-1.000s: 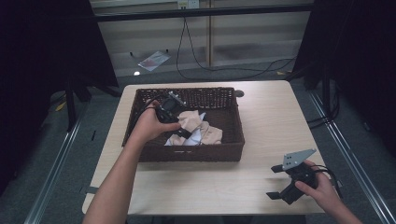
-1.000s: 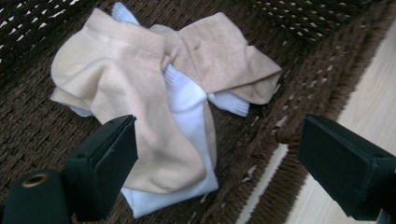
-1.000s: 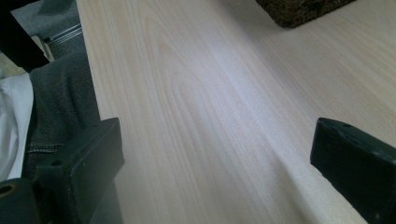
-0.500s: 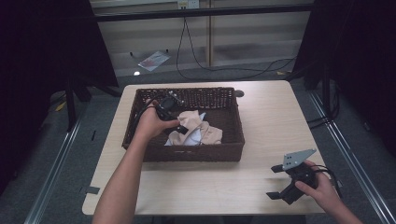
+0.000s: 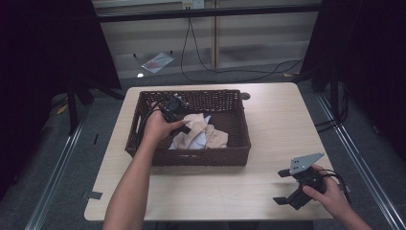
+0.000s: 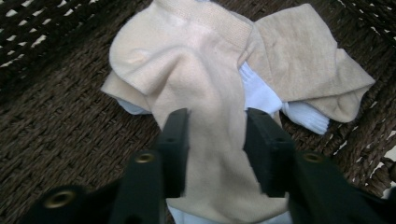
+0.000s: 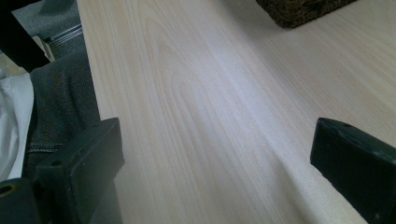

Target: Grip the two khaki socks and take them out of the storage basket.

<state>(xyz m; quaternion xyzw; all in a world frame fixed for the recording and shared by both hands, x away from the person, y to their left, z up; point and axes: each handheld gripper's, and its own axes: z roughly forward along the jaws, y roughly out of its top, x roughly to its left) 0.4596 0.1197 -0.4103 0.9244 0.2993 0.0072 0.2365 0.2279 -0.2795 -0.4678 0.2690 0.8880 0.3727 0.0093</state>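
Basket point(image 5: 239, 143), dark woven wicker, stood centre-left of the high view on the table point(image 5: 282, 120), containing a pile of socks. Beige sock point(image 6: 205, 102) lay uppermost, over a white sock point(image 6: 261, 95) and a second beige one. Left tool point(image 6: 217, 135) had just been closing, its jaws narrowed on the beige sock's raised fold. Right tool point(image 5: 293, 188) rested at lower right, jaws wide, holding nothing.
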